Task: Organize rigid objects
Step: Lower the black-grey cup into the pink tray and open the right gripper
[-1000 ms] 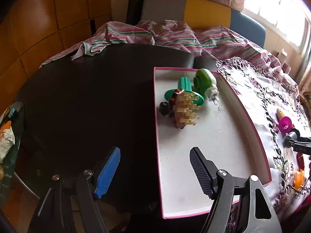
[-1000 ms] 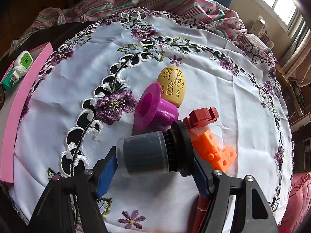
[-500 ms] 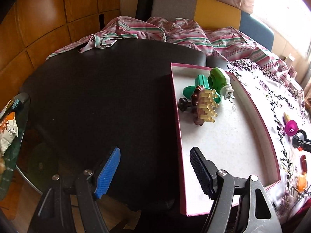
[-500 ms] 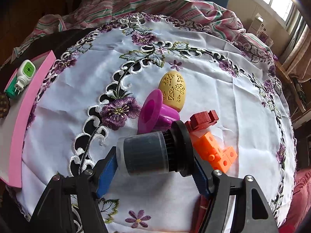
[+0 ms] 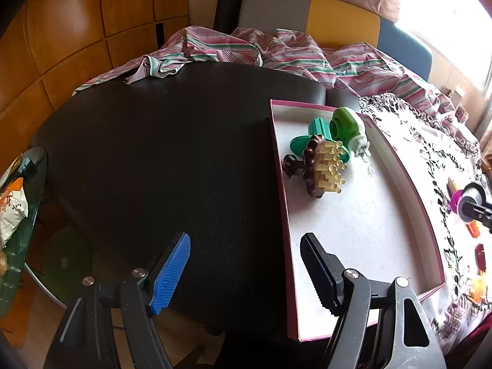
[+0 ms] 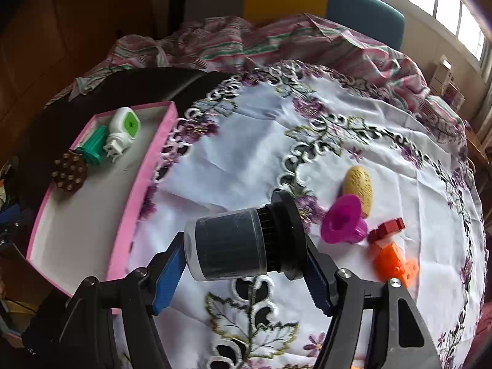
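Pink-rimmed tray [image 6: 144, 181] beside embroidered cloth [image 6: 399, 141], holding green-and-white plug [image 6: 124, 127], green spool [image 6: 93, 146], brown brush [image 6: 69, 170]. Right gripper [image 6: 243, 272] clamped on dark capped jar [image 6: 236, 243] over cloth. Left gripper [image 5: 246, 273] parted, empty. No legible writing.

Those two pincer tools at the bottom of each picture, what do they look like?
Both are alike: the left gripper and right gripper have black angular plastic arms with silver bolts. Each carries one bright blue ribbed pad and one darker ribbed pad. No cables, hands or sleeves show.
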A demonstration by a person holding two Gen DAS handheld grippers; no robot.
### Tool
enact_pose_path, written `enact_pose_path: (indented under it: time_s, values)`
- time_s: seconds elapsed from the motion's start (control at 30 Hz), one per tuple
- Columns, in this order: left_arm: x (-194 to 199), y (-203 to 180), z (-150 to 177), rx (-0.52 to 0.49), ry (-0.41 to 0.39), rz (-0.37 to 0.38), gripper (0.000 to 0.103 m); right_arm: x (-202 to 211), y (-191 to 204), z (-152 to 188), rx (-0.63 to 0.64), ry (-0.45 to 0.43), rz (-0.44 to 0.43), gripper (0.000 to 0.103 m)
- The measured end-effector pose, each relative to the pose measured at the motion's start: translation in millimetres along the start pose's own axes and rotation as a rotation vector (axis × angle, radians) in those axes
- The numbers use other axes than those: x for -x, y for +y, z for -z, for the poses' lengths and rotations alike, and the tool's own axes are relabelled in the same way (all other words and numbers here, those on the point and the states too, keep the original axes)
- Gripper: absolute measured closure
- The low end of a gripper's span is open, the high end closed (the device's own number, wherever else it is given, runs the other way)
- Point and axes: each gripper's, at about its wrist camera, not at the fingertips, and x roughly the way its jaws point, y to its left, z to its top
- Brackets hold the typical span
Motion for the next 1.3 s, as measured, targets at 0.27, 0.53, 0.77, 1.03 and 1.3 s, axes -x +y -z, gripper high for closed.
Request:
enact_pose_path:
  time_s: [0.27, 0.53, 0.77, 1.03, 1.3]
  values:
    - [-2.3, 1.3, 0.6, 0.005, 0.007, 0.004, 0.028, 6.0, 76.8, -23.6, 0.125, -0.045, -0.139, 0.032]
    - [-2.8, 6.7, 0.2, 0.021, 0.011, 0.004, 0.028, -16.5, 128.8, -41.4, 0.205, -0.028, -0.203, 0.032]
    - [-4.1, 16.3, -0.9, 0.051, 0.016, 0.006, 0.028, -51.5, 153.2, -57.6, 0.222, 0.029, -0.216, 0.032]
    - [-7.6, 23.5, -0.3, 0.065, 0.022, 0.000, 0.028, -91.2, 165.3, -60.5, 0.215, 0.116, -0.171, 0.032]
    - [-4.3, 22.6, 0.5, 0.063, 0.013, -0.003, 0.028, -87.9, 160.4, -55.7, 0.193, 0.104, -0.174, 0.031]
